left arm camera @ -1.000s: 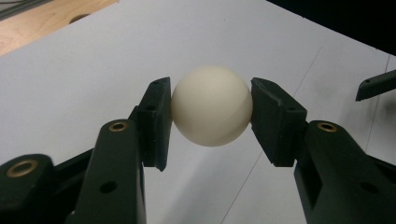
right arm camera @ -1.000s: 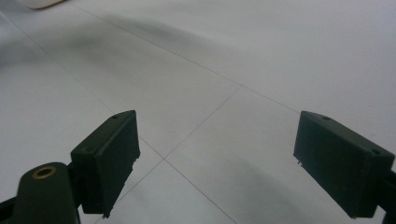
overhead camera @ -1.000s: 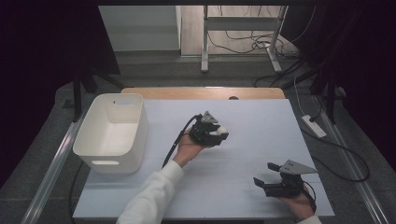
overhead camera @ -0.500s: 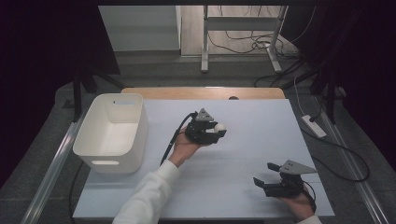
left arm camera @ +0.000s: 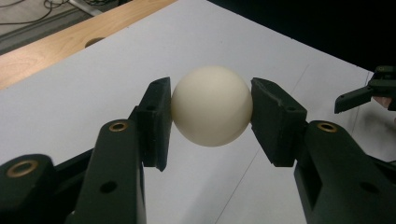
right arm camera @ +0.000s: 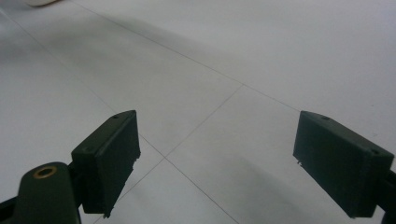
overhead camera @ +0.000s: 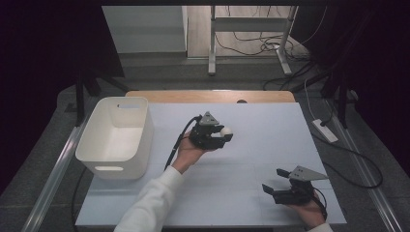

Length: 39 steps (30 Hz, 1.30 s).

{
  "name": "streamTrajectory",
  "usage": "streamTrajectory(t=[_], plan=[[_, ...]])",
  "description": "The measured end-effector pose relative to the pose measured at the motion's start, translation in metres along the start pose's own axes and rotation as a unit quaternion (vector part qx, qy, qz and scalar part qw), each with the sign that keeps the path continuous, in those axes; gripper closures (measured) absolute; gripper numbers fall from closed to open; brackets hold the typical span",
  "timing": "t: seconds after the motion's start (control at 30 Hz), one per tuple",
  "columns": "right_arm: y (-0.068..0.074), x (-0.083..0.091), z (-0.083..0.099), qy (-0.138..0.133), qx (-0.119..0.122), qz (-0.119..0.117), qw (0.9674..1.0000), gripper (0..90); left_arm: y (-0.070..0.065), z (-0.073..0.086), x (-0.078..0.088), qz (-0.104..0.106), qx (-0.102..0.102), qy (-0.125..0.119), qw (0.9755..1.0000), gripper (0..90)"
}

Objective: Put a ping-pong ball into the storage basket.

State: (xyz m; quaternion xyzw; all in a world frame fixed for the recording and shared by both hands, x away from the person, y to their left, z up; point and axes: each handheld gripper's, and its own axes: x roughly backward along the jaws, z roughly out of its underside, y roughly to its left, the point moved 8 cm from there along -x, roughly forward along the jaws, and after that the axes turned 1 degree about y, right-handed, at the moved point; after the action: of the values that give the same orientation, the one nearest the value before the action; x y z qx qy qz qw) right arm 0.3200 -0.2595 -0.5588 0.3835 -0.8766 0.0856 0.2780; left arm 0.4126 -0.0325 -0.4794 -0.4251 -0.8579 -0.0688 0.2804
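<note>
Left gripper (overhead camera: 226, 135) is clamped on a cream-white ball (overhead camera: 226, 130), held up off the white worktop (overhead camera: 270, 125) in the person's left hand (overhead camera: 189, 151); jaws point toward the worktop's right side in the high view. Left gripper view: ball (left arm camera: 211, 105) sits squarely between the two black pads (left arm camera: 156, 122), both pressing its sides, roughly at the ball's widest line. Ball looks smooth and round, no marks visible. Cable (overhead camera: 178, 143) trails from the back of the left gripper down past the wrist toward the near edge. White sleeve (overhead camera: 150, 205) covers the forearm

Right gripper (overhead camera: 272, 183) rests low at the near right corner of the worktop, well apart from the left gripper and nearer the person. Jaws stand wide apart with nothing between them; right gripper view shows the two pads (right arm camera: 108, 157) spread over bare worktop surface (right arm camera: 261, 56) with thin seam lines crossing it. Its jaw tips point toward the left gripper's side. Right gripper (left arm camera: 362, 92) also appears at the right edge of the left gripper view, beyond the ball

White plastic bin (overhead camera: 90, 151) with a handle slot sits on the left gripper's far side from the ball, at the worktop's left edge, clear of both grippers. Strip of bare wood (overhead camera: 261, 95) runs along the worktop's far edge, beyond the left gripper
</note>
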Motion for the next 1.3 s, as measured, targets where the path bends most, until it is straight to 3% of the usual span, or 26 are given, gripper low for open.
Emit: streamTrajectory(t=[1.3], plan=[[0.000, 0.000, 0.000, 0.000, -0.001, 0.002, 1.0000, 14.5, 0.005, -0.010, 0.036, -0.010, 0.001, -0.041, 0.9991, 50.5]])
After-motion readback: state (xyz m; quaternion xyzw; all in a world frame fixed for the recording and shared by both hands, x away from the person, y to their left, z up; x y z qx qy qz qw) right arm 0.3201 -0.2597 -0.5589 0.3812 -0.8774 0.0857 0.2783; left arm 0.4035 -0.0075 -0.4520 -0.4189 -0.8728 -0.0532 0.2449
